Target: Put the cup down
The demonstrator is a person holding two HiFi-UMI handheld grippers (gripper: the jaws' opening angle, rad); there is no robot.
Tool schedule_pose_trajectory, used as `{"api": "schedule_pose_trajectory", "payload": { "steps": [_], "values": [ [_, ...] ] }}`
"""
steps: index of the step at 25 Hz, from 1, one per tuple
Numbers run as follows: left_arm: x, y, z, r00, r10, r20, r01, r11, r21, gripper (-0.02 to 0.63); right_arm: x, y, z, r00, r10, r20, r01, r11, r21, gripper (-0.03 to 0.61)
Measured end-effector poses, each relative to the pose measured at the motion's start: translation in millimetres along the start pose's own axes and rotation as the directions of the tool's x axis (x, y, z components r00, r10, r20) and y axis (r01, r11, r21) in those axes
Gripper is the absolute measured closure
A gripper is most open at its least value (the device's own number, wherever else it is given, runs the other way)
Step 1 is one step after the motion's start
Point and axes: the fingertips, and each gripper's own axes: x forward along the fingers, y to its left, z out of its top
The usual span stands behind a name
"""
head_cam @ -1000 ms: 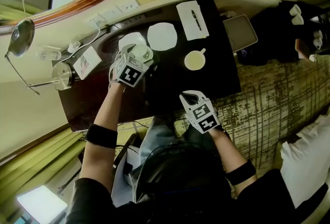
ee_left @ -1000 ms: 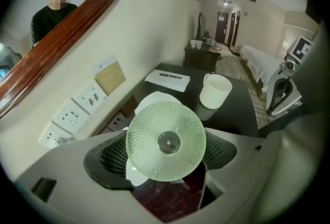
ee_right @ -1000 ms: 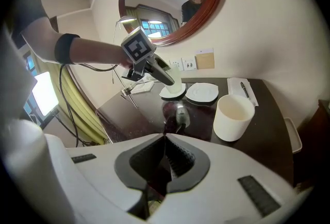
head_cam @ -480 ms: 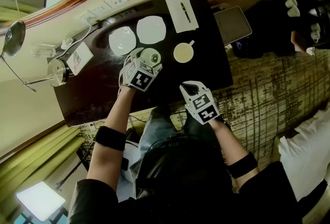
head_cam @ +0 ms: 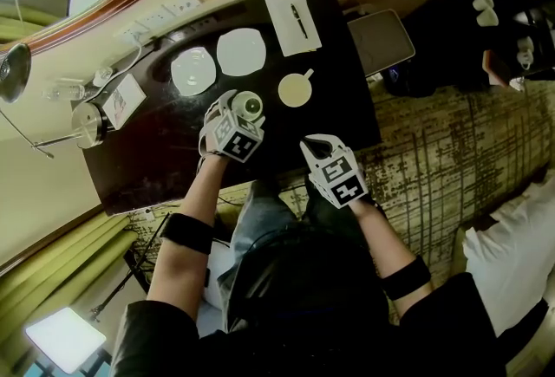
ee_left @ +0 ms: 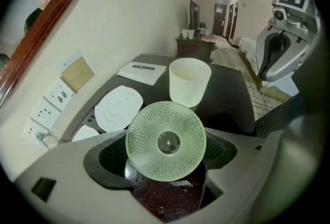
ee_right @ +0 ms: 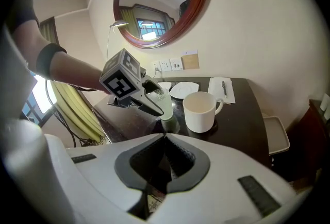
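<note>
The left gripper (head_cam: 242, 113) clamps the upright glass cup (ee_left: 166, 140) between partly spread jaws, low at the table (head_cam: 156, 160). Whether the cup touches the table is unclear. A mug (ee_right: 200, 110) stands just beside the cup, ahead of the right gripper (ee_right: 164, 138), whose jaws are together and empty.

light: window (head_cam: 65, 336) glaring at 7 o'clock; table (head_cam: 156, 167) reading dim | lens: gripper views bulging, corners blackening | cup (ee_left: 165, 141) showing sharp
</note>
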Motion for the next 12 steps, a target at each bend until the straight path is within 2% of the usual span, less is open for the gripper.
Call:
{"api": "schedule_pose_trajectory", "payload": {
  "steps": [6,9,12],
  "values": [
    [-2.7,-0.4,7.6,0.999,0.029,0.043,-0.028,1.0,-0.011,0.207,-5.1,-8.0,-0.1,1.0,0.003,-0.003,-0.003,1.0,-0.014,0.552],
    [-8.0,1.5,11.7,0.996,0.052,0.067,-0.05,0.998,-0.028,0.128,-6.9,-9.9,1.6,1.0,0.007,-0.004,-0.007,1.0,-0.022,0.552],
    [-18.2,1.9,14.9,0.994,0.064,0.087,-0.06,0.997,-0.046,0.125,-7.1,-9.1,4.5,1.0,0.013,-0.001,-0.013,0.999,-0.031,0.552]
  ]
}}
